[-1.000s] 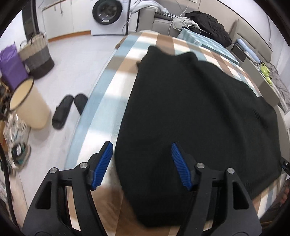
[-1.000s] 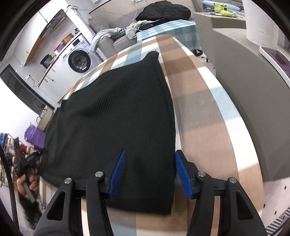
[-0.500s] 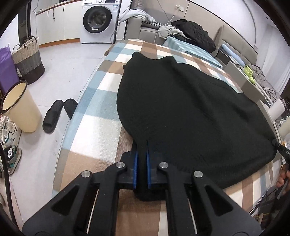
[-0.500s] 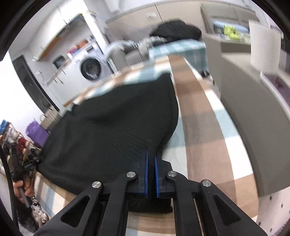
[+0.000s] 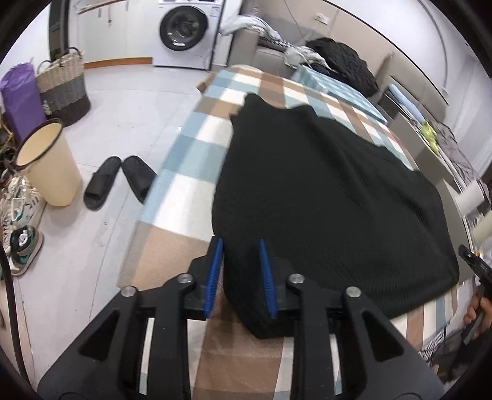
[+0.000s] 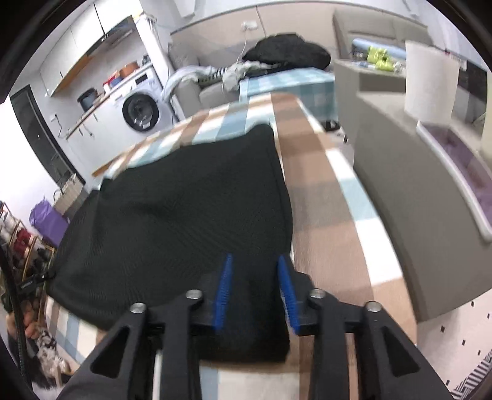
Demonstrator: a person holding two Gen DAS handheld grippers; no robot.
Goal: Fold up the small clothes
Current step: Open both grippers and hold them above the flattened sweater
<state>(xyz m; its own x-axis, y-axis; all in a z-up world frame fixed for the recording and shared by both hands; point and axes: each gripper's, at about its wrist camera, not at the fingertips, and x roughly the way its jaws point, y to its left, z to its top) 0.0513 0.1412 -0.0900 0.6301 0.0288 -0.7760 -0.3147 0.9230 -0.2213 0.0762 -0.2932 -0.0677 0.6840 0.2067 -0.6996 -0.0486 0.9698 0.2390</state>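
Note:
A black knitted garment (image 5: pixel 323 190) lies spread flat on the table under a checked brown, blue and white cloth (image 5: pixel 190 190). My left gripper (image 5: pixel 240 243) sits over the garment's near left corner. Its jaws are opening, the corner lies loose between the blue pads (image 5: pixel 215 270), and nothing is pinched. In the right wrist view the same garment (image 6: pixel 184 215) fills the middle. My right gripper (image 6: pixel 254 258) straddles its near right corner, its jaws opening too, with the cloth slack between the pads (image 6: pixel 287 295).
On the floor to the left stand a cream bin (image 5: pixel 49 163), black slippers (image 5: pixel 120 181), a woven basket (image 5: pixel 61 89) and a washing machine (image 5: pixel 184 27). A grey cabinet (image 6: pixel 399 184) with a paper roll (image 6: pixel 430 89) flanks the table's right side. A sofa with piled clothes (image 5: pixel 338 61) is behind.
A second ago both grippers stood wide over the near corners. Half a second ago both were shut on them. Now both pairs of jaws have parted and the corners rest on the table.

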